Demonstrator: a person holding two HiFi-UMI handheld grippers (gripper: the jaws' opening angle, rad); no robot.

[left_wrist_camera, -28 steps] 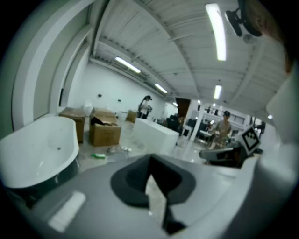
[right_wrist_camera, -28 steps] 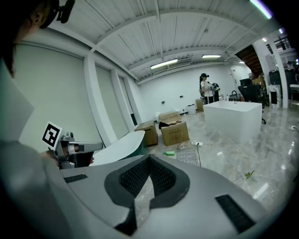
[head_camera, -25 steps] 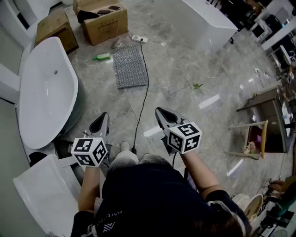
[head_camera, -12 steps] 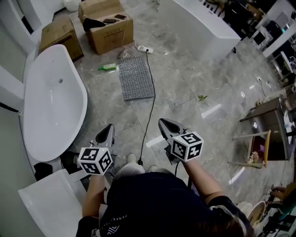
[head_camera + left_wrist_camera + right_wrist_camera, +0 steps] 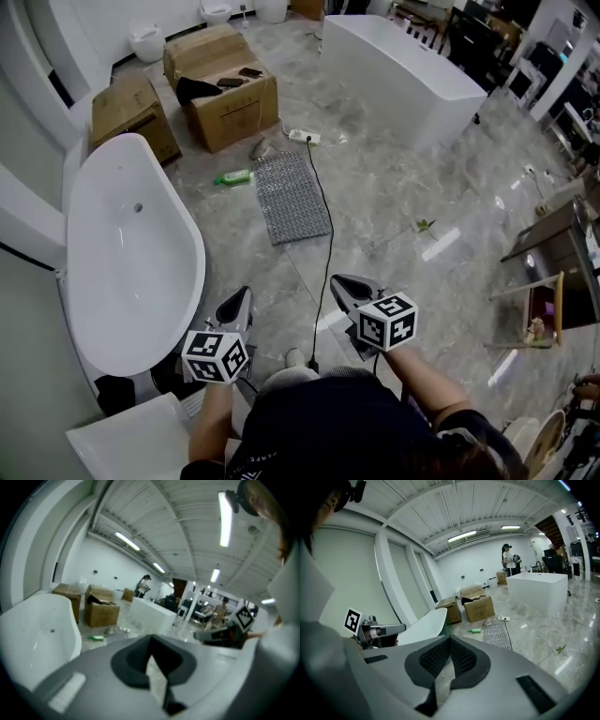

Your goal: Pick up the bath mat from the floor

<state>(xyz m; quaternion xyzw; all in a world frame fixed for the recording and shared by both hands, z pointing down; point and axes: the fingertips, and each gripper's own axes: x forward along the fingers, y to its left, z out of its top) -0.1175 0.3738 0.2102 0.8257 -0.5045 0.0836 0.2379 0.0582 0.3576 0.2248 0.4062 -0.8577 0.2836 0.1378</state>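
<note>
Marble floor [image 5: 403,178] under flat grey studded rectangular bath mat [image 5: 294,197]; left gripper [image 5: 244,295], right gripper [image 5: 339,281]: fingers closed.

Grey studded bath mat [image 5: 293,196]

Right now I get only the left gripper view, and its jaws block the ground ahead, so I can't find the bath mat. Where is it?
Observer: The bath mat lies flat ahead of you. In the head view it is just right of the green bottle.
Operator: Anything close to it?
Observer: A black cable runs along its right edge, coming from a power strip.
Operator: Is the right gripper ready?
Observer: The right gripper has its jaws together, with nothing between them.
</note>
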